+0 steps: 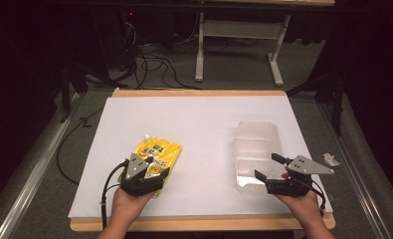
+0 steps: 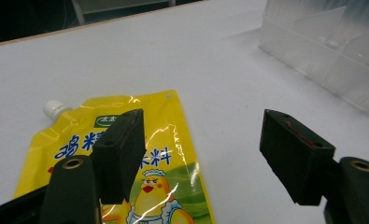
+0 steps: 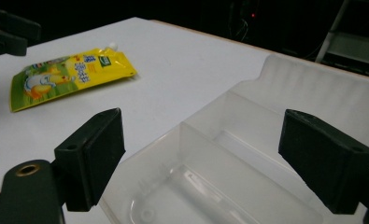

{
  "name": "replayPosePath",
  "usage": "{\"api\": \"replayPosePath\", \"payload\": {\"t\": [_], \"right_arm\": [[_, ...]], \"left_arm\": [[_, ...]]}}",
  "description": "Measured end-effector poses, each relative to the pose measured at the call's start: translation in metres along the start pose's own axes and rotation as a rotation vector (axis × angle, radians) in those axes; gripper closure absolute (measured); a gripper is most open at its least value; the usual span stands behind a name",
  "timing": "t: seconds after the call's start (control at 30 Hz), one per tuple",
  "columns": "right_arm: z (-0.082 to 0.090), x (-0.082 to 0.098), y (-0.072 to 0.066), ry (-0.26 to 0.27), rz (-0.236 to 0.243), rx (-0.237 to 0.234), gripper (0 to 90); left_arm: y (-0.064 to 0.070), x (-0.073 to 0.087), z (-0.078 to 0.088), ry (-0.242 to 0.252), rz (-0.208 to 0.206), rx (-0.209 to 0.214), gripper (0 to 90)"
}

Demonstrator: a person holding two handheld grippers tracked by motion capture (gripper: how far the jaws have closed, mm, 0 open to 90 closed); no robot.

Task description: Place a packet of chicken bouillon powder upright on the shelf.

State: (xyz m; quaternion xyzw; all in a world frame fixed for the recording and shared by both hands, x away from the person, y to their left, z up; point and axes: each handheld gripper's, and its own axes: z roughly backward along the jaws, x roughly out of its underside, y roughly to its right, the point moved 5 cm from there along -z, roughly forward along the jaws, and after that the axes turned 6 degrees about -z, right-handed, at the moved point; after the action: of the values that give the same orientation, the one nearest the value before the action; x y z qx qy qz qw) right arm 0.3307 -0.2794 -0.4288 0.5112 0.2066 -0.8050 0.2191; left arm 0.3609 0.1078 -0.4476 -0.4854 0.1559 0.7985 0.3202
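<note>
- The left claw stands wide open and holds nothing, poised over the near end of the flat yellow spouted pouch; in the left gripper view one jaw sits above the printed face and the other over bare white worktop beside the pouch's edge.
- To take the pouch well, I judge the jaws should straddle that long edge and close on the flat film near a corner, not over the bulging middle, where the glossy film may slip.
- The right claw also stands wide and empty, at the near end of the clear plastic divided tray; its jaws flank the nearest compartment without touching its walls.
- Pinching the near wall would probably steady the light tray, which could otherwise slide when the pouch is lowered in.
- The pouch lies on the worktop, well apart from the tray, its white cap pointing away from the person.
- Farther off, the tray's remaining compartments look empty.
</note>
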Motion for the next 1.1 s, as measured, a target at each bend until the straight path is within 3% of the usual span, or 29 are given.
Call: {"api": "replayPosePath", "payload": {"t": [0.27,0.53,0.73,0.8,0.93,1.1], "right_arm": [[0.0062,-0.0036,-0.005,0.039,0.014,0.008,14.9],[0.0037,-0.0005,-0.0051,0.01,0.006,0.011,15.6],[0.0022,0.0001,-0.0063,-0.007,0.008,0.009,15.7],[0.0016,0.0005,-0.0066,-0.011,0.012,0.008,15.8],[0.0023,0.0009,-0.0063,-0.013,0.008,0.01,16.1],[0.002,0.0013,-0.0048,-0.017,0.006,0.008,16.3]], "left_arm": [[0.0022,0.0,-0.0001,-0.015,-0.03,-0.007,33.1],[0.0018,-0.0017,-0.0014,-0.017,-0.031,-0.005,32.0],[0.0037,-0.0046,-0.005,-0.047,-0.068,-0.052,31.9],[0.0037,-0.0055,-0.0037,-0.027,-0.061,-0.045,38.1],[0.0019,-0.0076,-0.0001,0.014,-0.048,-0.051,41.8],[-0.0007,-0.0082,0.0006,0.019,-0.03,-0.041,44.8]]}}
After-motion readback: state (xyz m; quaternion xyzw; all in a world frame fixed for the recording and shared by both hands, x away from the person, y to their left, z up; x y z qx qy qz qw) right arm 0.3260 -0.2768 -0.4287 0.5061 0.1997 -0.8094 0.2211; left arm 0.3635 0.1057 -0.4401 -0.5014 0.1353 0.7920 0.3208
